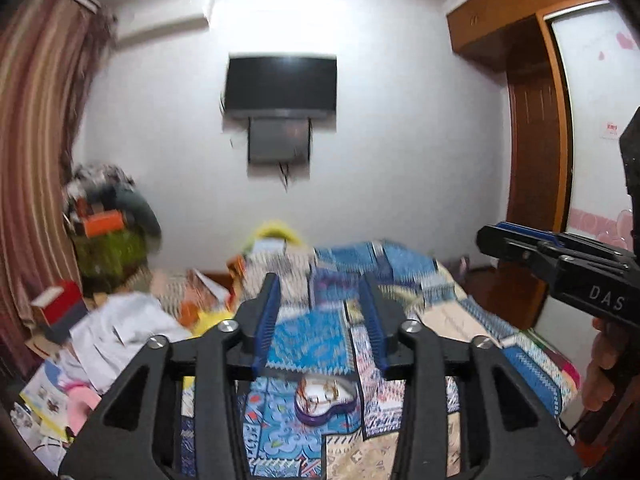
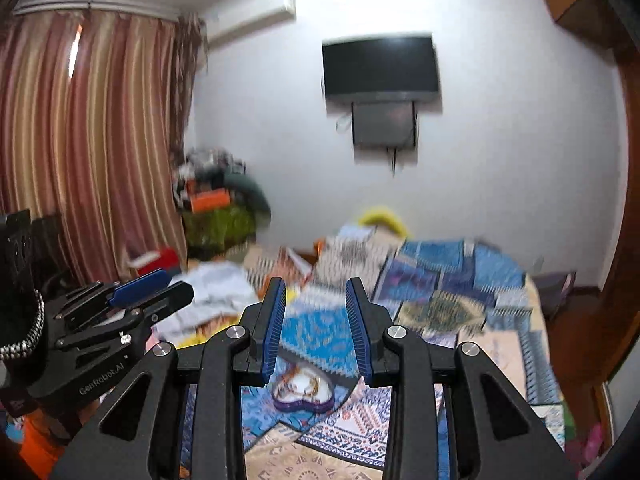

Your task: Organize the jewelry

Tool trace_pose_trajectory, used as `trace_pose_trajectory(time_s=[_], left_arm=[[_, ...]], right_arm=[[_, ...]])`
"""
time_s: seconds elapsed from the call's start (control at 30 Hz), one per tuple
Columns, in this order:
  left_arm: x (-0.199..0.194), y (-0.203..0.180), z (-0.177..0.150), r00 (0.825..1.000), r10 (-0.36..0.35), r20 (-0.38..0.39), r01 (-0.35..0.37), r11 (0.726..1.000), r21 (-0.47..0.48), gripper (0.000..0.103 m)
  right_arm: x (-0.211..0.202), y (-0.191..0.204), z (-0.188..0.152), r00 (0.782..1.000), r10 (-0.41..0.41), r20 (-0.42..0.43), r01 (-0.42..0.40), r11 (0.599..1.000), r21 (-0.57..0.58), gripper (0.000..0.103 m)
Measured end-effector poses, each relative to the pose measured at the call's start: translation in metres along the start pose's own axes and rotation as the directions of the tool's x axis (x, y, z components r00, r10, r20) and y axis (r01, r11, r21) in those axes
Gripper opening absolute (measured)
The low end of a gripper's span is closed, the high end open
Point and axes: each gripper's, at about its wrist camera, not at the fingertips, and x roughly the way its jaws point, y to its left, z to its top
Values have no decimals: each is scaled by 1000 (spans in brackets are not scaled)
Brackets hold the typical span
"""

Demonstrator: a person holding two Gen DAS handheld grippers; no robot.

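Now both grippers empty, fingers apart, above jewelry box (image 2: 303, 394).

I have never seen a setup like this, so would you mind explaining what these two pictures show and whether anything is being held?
These come from no robot: a person holds a two-finger gripper in each hand, and a wide-angle camera on each one looks forward along its fingers. One picture is taken from the left gripper, the other from the right gripper; each also catches the other tool at its edge. Both look over a bed with a patchwork quilt, towards a wall-mounted TV. On the quilt lies a small purple heart-shaped tray with what looks like gold jewelry inside. Both pairs of fingers stand apart with nothing between them, so nothing is held. The pictures are motion-blurred, so finer detail is unclear.
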Motion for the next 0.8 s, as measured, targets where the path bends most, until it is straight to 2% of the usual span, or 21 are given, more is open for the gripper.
trace_pose_trajectory(time_s=[0.07,0.1,0.13,0.17,0.23,0.3,0.47,0.8], left_arm=[[-15,-3,4,999,25,34,-25,1000,-2,59],[-23,-3,5,998,39,55,-39,999,-11,68],[-28,-3,6,997,44,69,-43,999,-16,74],[-33,-4,6,996,48,77,-46,999,-19,76],[-41,-5,6,994,64,89,-62,998,-25,95],[-46,-4,7,991,78,105,-75,997,-32,103],[-52,-7,6,991,87,103,-85,996,-25,103],[-52,-9,1,992,88,91,-85,996,-34,103]], right_arm=[[-15,4,2,999,-23,45,23,1000,-3,33],[-25,6,3,996,-44,77,45,999,-4,43],[-31,8,2,994,-57,94,57,998,-5,54],[-38,10,2,991,-73,114,74,997,-5,58],[-45,12,0,986,-97,139,97,995,1,73],[-48,13,-2,979,-128,159,127,992,12,83],[-50,13,-6,964,-190,187,187,982,37,99],[-53,18,-12,968,-188,169,187,982,21,101]])
